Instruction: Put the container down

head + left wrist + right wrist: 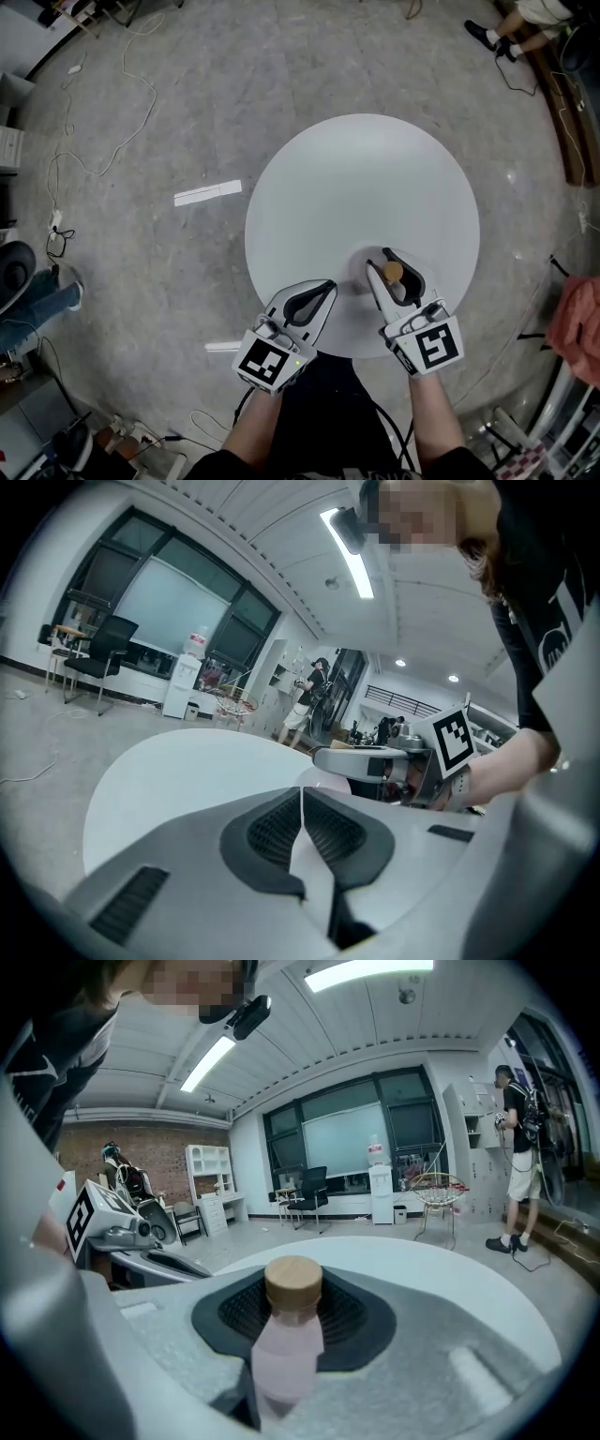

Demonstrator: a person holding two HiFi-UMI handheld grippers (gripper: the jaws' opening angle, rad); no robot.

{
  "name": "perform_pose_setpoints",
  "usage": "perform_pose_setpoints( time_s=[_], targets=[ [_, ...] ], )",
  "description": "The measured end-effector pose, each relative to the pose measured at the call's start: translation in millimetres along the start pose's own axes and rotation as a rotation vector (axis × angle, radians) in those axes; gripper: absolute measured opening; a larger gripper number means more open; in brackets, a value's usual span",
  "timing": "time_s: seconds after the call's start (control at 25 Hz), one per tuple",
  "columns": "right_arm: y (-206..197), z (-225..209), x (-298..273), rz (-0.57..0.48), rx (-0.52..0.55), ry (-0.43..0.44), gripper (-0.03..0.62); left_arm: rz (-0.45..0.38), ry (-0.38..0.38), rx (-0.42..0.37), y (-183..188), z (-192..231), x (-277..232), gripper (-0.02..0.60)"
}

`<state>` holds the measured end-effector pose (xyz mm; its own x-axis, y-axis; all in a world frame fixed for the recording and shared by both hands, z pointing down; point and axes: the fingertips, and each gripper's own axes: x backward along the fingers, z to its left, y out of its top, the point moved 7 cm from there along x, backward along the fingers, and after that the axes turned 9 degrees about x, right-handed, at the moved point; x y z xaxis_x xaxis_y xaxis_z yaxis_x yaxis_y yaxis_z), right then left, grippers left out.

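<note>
The container is a pale pink bottle (pixel 281 1354) with a round wooden cap (pixel 393 272). My right gripper (pixel 382 262) is shut on its body and holds it upright over the near right part of the round white table (pixel 356 178). In the right gripper view the cap (pixel 293 1283) stands up between the dark pads (pixel 352 1314). Whether the bottle's base touches the tabletop I cannot tell. My left gripper (pixel 327 285) is at the table's near edge, just left of the right one, shut with nothing in it. Its pads (pixel 328 832) meet along a thin line.
The table stands on a grey concrete floor with cables (pixel 122 141) and a white strip (pixel 207 193) to the left. A person's feet (pixel 492 37) show at the far right. A red cloth (pixel 577 323) hangs to the right, and an office chair (pixel 98 658) stands further off.
</note>
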<state>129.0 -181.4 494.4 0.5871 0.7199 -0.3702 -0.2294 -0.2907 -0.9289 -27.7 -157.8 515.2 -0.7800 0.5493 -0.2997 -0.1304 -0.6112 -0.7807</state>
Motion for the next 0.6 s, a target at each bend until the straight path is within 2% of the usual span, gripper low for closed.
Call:
perform_pose_setpoints(
  time_s=[0.6],
  targets=[
    [-1.1,-6.5,-17.0,0.002,0.052,-0.007,0.123,-0.004,0.004,0.020,-1.0,8.8,-5.3,0.015]
  ],
)
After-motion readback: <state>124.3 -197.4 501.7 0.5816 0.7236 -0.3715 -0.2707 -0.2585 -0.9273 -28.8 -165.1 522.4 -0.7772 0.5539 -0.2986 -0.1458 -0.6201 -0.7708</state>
